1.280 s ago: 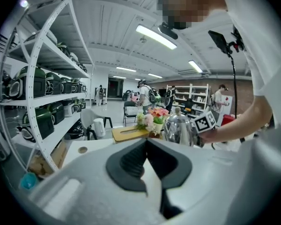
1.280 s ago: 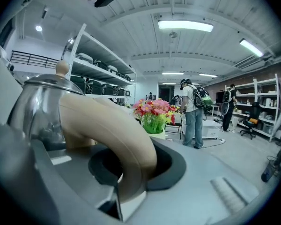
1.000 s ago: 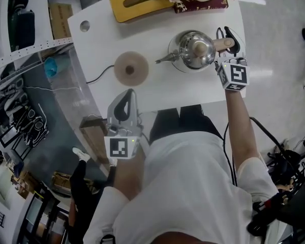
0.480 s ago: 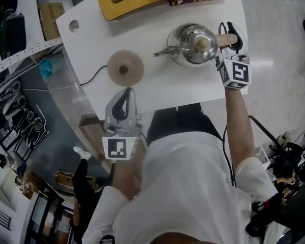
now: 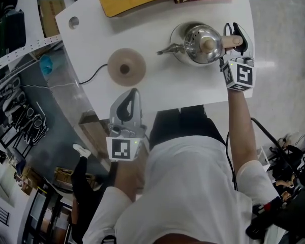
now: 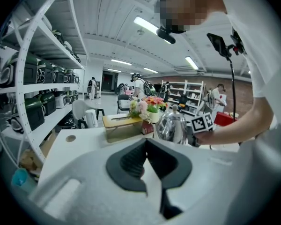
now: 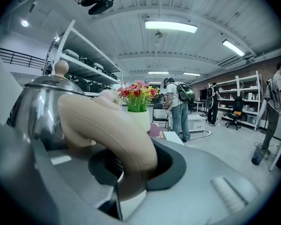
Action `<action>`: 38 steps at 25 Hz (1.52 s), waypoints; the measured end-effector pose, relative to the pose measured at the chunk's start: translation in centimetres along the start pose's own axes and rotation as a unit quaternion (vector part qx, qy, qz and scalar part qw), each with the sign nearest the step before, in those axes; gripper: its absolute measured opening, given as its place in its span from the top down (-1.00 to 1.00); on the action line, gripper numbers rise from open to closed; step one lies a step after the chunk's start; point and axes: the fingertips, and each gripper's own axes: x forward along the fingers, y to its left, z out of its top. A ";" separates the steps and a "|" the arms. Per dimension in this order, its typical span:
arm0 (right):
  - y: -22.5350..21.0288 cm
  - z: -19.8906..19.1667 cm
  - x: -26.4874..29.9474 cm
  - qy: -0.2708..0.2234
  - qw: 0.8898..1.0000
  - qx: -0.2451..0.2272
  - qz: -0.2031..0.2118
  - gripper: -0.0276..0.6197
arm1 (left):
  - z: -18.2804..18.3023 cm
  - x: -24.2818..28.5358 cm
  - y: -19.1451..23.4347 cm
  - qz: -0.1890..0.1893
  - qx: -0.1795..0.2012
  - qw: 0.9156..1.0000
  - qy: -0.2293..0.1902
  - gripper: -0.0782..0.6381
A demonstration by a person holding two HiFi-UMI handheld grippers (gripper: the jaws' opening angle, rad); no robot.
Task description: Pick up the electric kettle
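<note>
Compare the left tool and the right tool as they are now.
The right tool clamps the beige handle of the kettle; the left tool is shut on nothing. The right tool is at the kettle on the table; the left tool hangs at the table's near edge, well apart from it. Both carry a marker cube.

Brightly, evenly lit from ceiling strip lights. Sharp highlights on the steel kettle; sheen on the pale floor. Only soft, short shadows on the white table. Strong fisheye bending and black corners in the 2 gripper views; nearest foreground soft.
</note>
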 end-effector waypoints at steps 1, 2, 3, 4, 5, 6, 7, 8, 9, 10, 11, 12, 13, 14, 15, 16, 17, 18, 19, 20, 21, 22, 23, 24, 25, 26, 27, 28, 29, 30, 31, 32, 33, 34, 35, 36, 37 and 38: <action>0.1 0.0 0.0 0.000 1.000 -0.002 -0.001 0.63 | -0.2 -0.1 0.0 0.000 -0.002 1.000 0.002 0.78; 0.3 -0.1 0.0 0.002 1.000 -0.004 -0.001 0.63 | -0.3 -0.2 0.1 0.001 -0.003 1.000 0.004 0.78; 0.6 -0.2 -0.1 0.004 1.000 -0.008 0.000 0.62 | -0.3 -0.3 0.1 0.002 -0.003 1.000 0.003 0.78; 0.7 -0.3 -0.1 0.004 1.000 -0.013 0.001 0.61 | -0.3 -0.4 0.1 0.003 -0.003 1.000 0.001 0.78; 0.9 -0.4 -0.1 0.004 1.000 -0.016 0.002 0.61 | -0.3 -0.4 0.1 0.004 -0.002 1.000 -0.001 0.78; 0.9 -0.5 -0.2 0.004 1.000 -0.018 0.002 0.60 | -0.3 -0.5 0.1 0.005 -0.001 1.000 -0.003 0.78; 0.9 -0.5 -0.2 0.003 1.000 -0.019 0.002 0.60 | -0.4 -0.6 0.1 0.006 -0.001 1.000 -0.001 0.78; 0.9 -0.6 -0.2 0.003 1.000 -0.019 0.002 0.61 | -0.6 -0.8 0.0 0.007 -0.002 1.000 0.001 0.78; 0.9 -0.6 -0.2 0.004 1.000 -0.019 0.002 0.60 | -0.7 -0.9 0.0 0.008 -0.003 1.000 0.003 0.78; 0.9 -0.6 -0.2 0.005 1.000 -0.019 0.002 0.60 | -0.7 -1.0 -0.1 0.009 -0.004 1.000 0.003 0.78; 0.9 -0.5 -0.2 0.005 1.000 -0.017 0.003 0.60 | -0.6 -1.1 -0.1 0.010 -0.005 1.000 0.002 0.78; 0.9 -0.6 -0.2 0.007 1.000 -0.013 0.004 0.58 | -0.5 -1.1 -0.2 0.010 -0.004 1.000 0.000 0.78; 0.9 -0.6 -0.2 0.009 1.000 -0.007 0.007 0.57 | -0.4 -1.2 -0.2 0.010 -0.003 1.000 -0.001 0.78; 0.9 -0.8 -0.2 0.012 1.000 0.000 0.009 0.56 | -0.4 -1.3 -0.3 0.010 -0.002 1.000 -0.001 0.78; 1.0 -0.9 -0.2 0.015 1.000 0.007 0.012 0.55 | -0.4 -1.4 -0.4 0.010 -0.001 1.000 0.000 0.78; 1.0 -1.1 -0.3 0.018 1.000 0.010 0.015 0.55 | -0.4 -1.5 -0.6 0.010 0.000 1.000 0.002 0.78; 1.0 -1.2 -0.4 0.022 1.000 0.012 0.017 0.54 | -0.4 -1.6 -0.7 0.010 0.000 1.000 0.002 0.78; 1.0 -1.3 -0.5 0.026 0.999 0.011 0.020 0.53 | -0.4 -1.7 -0.8 0.011 -0.002 1.000 0.001 0.78; 1.0 -1.3 -0.6 0.031 0.999 0.009 0.024 0.51 | -0.3 -1.8 -0.8 0.013 -0.007 1.000 0.000 0.78; 1.1 -1.3 -0.8 0.036 0.999 0.007 0.028 0.47 | -0.2 -2.0 -0.9 0.015 -0.013 1.000 -0.001 0.78; 1.1 -1.3 -0.9 0.041 0.999 0.005 0.031 0.43 | -0.1 -2.2 -1.0 0.017 -0.016 1.000 -0.001 0.78; 1.0 -1.3 -1.1 0.044 0.998 0.002 0.034 0.37 | 0.0 -2.4 -1.1 0.019 -0.016 1.000 -0.003 0.78; 1.0 -1.3 -1.2 0.047 0.998 -0.003 0.038 0.34 | 0.2 -2.6 -1.2 0.021 -0.015 1.000 -0.005 0.78; 0.9 -1.2 -1.4 0.050 0.998 -0.009 0.041 0.30 | 0.5 -2.7 -1.4 0.022 -0.013 1.000 -0.008 0.78; 0.9 -1.2 -1.6 0.054 0.997 -0.014 0.046 0.28 | 0.8 -2.9 -1.7 0.023 -0.010 1.000 -0.011 0.78; 1.0 -1.2 -1.9 0.058 0.997 -0.019 0.050 0.27 | 1.0 -3.1 -1.9 0.024 -0.010 1.000 -0.011 0.78; 1.0 -1.2 -2.2 0.062 0.996 -0.023 0.054 0.26 | 1.2 -3.2 -2.2 0.024 -0.014 1.000 -0.010 0.78; 1.0 -1.2 -2.5 0.065 0.996 -0.025 0.059 0.26 | 1.3 -3.3 -2.5 0.023 -0.019 1.000 -0.009 0.78; 1.0 -1.2 -2.8 0.068 0.995 -0.027 0.063 0.26 | 1.5 -3.4 -2.8 0.022 -0.023 0.999 -0.011 0.78; 1.0 -1.2 -3.1 0.070 0.995 -0.030 0.068 0.26 | 1.8 -3.4 -3.0 0.021 -0.026 0.999 -0.013 0.78; 1.0 -1.2 -3.4 0.071 0.994 -0.033 0.072 0.26 | 1.9 -3.5 -3.2 0.022 -0.024 0.999 -0.016 0.78; 1.0 -1.0 -3.7 0.072 0.994 -0.037 0.078 0.26 | 2.0 -3.6 -3.4 0.023 -0.021 0.999 -0.017 0.78; 1.1 -0.9 -4.0 0.073 0.993 -0.042 0.083 0.26 | 2.2 -3.7 -3.6 0.025 -0.018 0.999 -0.019 0.78; 1.1 -0.7 -4.2 0.074 0.992 -0.046 0.089 0.26 | 2.4 -3.9 -3.8 0.027 -0.016 0.999 -0.022 0.78; 1.3 -0.6 -4.6 0.075 0.991 -0.050 0.096 0.26 | 2.7 -4.0 -4.0 0.029 -0.015 0.999 -0.026 0.78; 1.3 -0.5 -4.9 0.076 0.991 -0.054 0.101 0.26 | 2.8 -4.1 -4.2 0.031 -0.014 0.999 -0.028 0.78; 1.4 -0.3 -5.3 0.077 0.990 -0.057 0.107 0.26 | 2.9 -4.3 -4.5 0.032 -0.014 0.999 -0.029 0.78; 1.5 -0.2 -5.7 0.078 0.989 -0.061 0.111 0.26 | 3.1 -4.4 -4.8 0.033 -0.014 0.999 -0.030 0.78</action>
